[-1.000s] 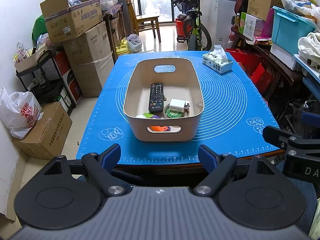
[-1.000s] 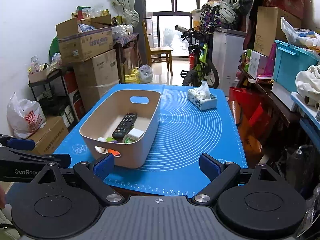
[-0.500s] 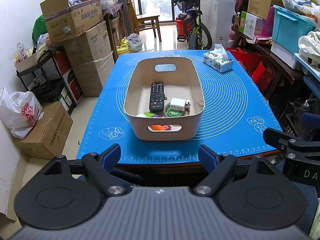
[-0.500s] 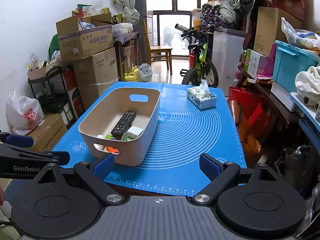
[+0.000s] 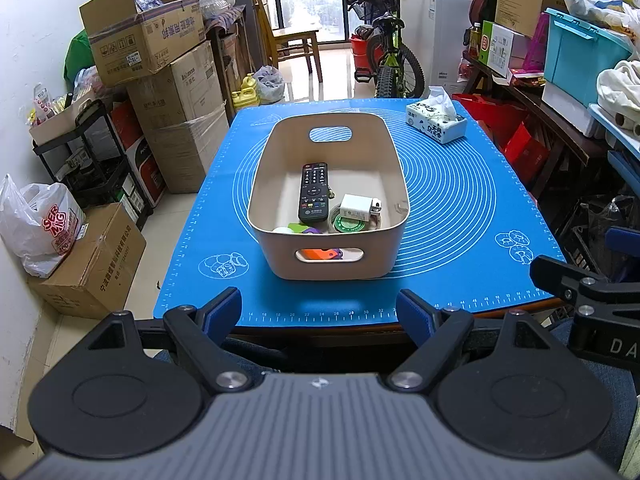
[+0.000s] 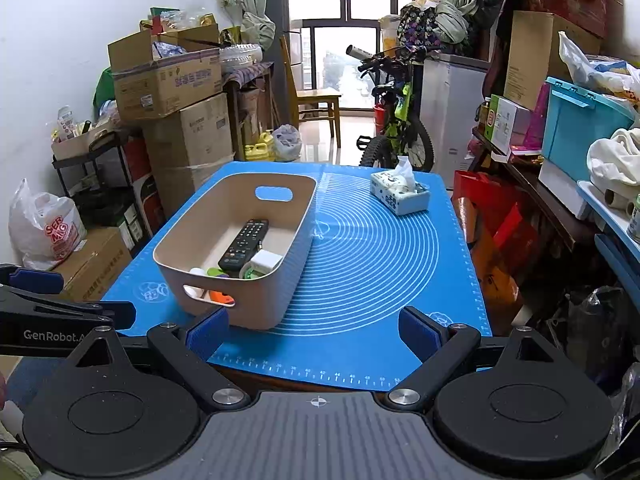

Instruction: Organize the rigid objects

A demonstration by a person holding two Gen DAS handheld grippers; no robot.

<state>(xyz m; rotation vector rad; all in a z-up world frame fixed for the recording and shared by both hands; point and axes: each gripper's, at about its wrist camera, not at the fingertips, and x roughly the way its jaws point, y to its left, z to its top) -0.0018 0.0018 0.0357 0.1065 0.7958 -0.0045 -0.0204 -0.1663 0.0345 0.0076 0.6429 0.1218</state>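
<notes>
A beige plastic bin stands on the blue mat; it also shows in the right wrist view. Inside lie a black remote, a white charger, a green tape roll and small coloured items, with an orange one showing through the handle hole. The remote also shows in the right wrist view. My left gripper is open and empty, held back off the table's near edge. My right gripper is open and empty, at the near edge to the right of the bin.
A tissue box sits at the mat's far right corner. Stacked cardboard boxes and a black rack line the left wall. A bicycle stands behind the table. Shelves with a blue crate are on the right.
Both grippers have drifted slightly; the bin looks a little closer in the right wrist view. Nothing was grasped or released, and both grippers stay open.
</notes>
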